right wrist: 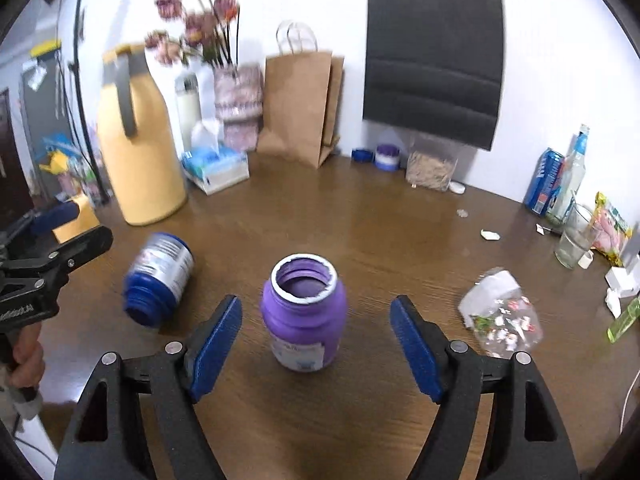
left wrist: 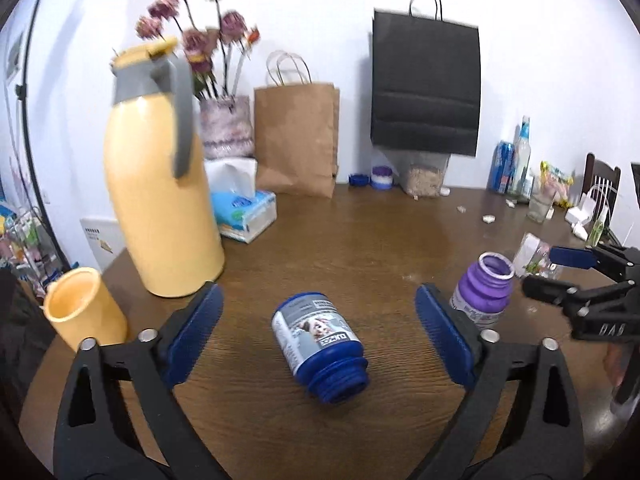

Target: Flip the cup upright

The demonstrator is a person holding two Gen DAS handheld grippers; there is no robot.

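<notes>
A blue bottle-shaped cup (left wrist: 320, 346) with a grey label lies on its side on the brown table, its open mouth toward me. My left gripper (left wrist: 318, 330) is open, with the cup between its blue pads, not touching. The cup also shows in the right wrist view (right wrist: 158, 278). A purple cup (right wrist: 304, 312) stands upright, mouth up, between the pads of my open right gripper (right wrist: 316, 338), apart from them. The purple cup shows in the left wrist view (left wrist: 484, 294) beside the right gripper (left wrist: 560, 272).
A tall yellow jug (left wrist: 160, 184) and a yellow mug (left wrist: 82, 312) stand at the left. A tissue box (left wrist: 244, 208), flower vase (left wrist: 226, 128), brown bag (left wrist: 296, 136) and black bag (left wrist: 426, 84) line the back. A crumpled clear wrapper (right wrist: 500, 316), a glass (right wrist: 574, 240) and bottles sit at right.
</notes>
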